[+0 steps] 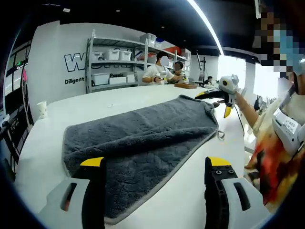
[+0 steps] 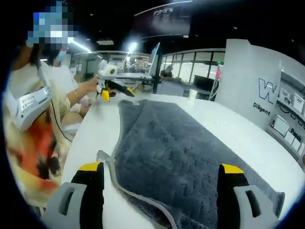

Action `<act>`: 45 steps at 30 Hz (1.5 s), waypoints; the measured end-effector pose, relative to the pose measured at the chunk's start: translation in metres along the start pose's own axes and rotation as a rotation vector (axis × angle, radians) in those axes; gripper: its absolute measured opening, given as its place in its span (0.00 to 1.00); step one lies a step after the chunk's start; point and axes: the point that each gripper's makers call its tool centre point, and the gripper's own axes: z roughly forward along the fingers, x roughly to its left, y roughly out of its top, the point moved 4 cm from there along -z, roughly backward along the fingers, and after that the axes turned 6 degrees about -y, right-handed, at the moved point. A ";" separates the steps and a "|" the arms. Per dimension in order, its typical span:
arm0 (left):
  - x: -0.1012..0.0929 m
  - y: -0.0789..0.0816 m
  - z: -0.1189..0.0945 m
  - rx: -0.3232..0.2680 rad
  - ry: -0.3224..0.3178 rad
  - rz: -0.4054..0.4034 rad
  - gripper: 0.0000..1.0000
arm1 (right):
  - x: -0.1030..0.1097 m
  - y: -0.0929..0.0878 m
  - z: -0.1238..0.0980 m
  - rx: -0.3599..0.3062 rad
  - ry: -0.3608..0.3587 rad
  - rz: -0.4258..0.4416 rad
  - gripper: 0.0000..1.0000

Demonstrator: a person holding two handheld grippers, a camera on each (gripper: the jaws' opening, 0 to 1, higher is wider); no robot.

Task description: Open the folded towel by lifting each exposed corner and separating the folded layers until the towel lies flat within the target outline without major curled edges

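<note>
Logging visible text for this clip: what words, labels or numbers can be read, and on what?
"Diligent": white wall, under a big logo cut off after "W".
"W" and "Diligent": the same wall, right gripper view.
Partial word starting "P": beside the shelves.
Bin labels: too small to read.

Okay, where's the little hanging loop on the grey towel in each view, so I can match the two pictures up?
Left gripper view: the hanging loop is right of centre, at the towel corner on the table's near edge, below the right gripper.
Right gripper view: the loop is lower left, just above the left finger.
Shared landmark: the white wall with dark lettering.
</note>
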 end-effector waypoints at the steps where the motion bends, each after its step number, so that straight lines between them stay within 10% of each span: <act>1: -0.001 0.000 0.001 0.010 -0.001 0.006 0.78 | 0.000 -0.002 -0.001 0.002 -0.003 0.004 0.99; 22: -0.013 -0.016 0.026 0.139 -0.053 0.068 0.28 | -0.002 -0.004 -0.009 -0.003 -0.037 0.019 0.98; 45: -0.016 -0.030 0.035 0.246 -0.083 0.096 0.06 | -0.005 -0.008 -0.016 0.014 -0.061 0.017 0.97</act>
